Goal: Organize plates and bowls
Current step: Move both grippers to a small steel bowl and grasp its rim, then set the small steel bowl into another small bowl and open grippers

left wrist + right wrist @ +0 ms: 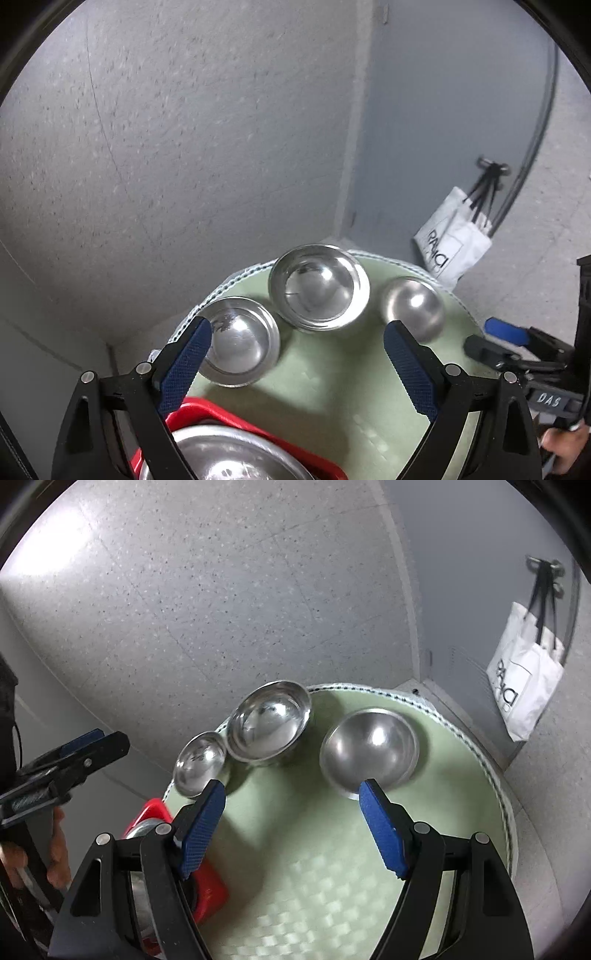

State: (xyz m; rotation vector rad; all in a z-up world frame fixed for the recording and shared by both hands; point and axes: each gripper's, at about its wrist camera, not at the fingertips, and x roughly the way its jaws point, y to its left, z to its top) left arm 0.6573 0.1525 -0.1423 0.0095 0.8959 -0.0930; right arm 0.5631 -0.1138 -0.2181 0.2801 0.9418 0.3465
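Bowls (319, 286) empty on green mat (314, 849); steel dish (229, 458) in red tray (258, 432); both tools (297, 341) (291, 805) apart, unladen.

Three steel bowls (319, 286) sit on the green table (332, 380) beyond the left gripper's (297, 343) spread fingers (184, 363).

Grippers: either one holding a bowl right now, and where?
Nothing held. Left gripper and right gripper are both open above the table, their pads clear of the three steel bowls.

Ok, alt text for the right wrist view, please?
The open right gripper hovers over a round green table holding three steel bowls: small, large, and medium. A red tray sits left.
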